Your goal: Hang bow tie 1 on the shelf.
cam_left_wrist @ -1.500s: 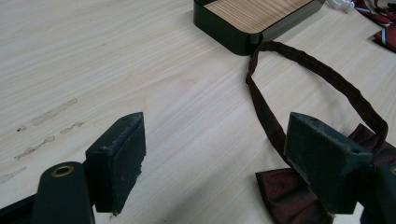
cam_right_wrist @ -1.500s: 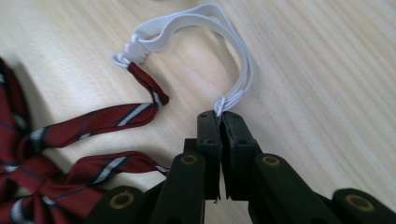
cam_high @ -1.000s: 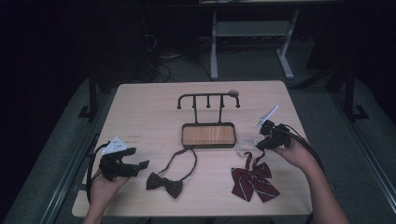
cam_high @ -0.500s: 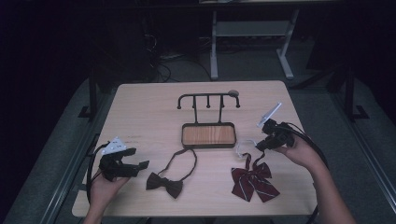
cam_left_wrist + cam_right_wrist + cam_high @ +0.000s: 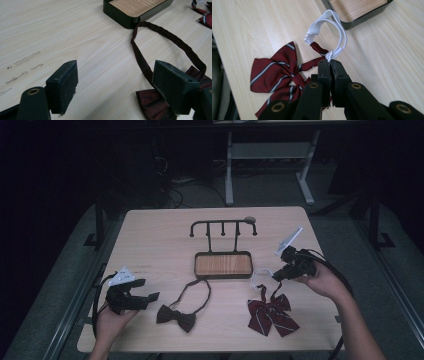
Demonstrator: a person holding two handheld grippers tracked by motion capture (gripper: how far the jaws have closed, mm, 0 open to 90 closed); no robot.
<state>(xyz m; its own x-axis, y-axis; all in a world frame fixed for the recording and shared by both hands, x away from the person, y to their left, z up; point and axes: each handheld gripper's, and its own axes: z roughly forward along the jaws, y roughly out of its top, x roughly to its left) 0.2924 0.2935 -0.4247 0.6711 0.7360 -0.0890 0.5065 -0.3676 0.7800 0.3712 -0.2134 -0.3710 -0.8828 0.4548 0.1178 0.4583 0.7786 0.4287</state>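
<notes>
Left side of the table (image 5: 150, 235): the left gripper (image 5: 150, 296) rests low near the front edge, held in the person's left hand (image 5: 111, 322). The left gripper view shows its jaws standing wide apart with nothing between them; they point toward the dark bow tie (image 5: 176, 316), which lies flat just beside them, its neck strap (image 5: 170, 40) looping away toward the stand. This tie appears untouched.

Centre: the hook stand (image 5: 223, 245), a wood-inlaid base with a black rail of pegs above it, stands upright. No tie hangs on any peg, so the hanging that the layout suggests is judged not yet done for either tie.

Right of centre: the striped red bow tie (image 5: 272, 312) lies on the table in front of the stand's right corner. Its white elastic neck loop (image 5: 332, 27) rises from the knot toward the base of the stand.

Right side: the right gripper (image 5: 276, 274), held in the person's right hand (image 5: 320, 282), has its jaws closed tight on the knotted end of the white loop, as the right gripper view shows. The bow itself seems to lie on the wood; whether any part is lifted cannot be told.

Progress, as a judgement: the grasp on the first tie is made, an early stage. Left to do are lifting the striped tie, hooking its loop over a peg, and then handling the dark tie likewise.
</notes>
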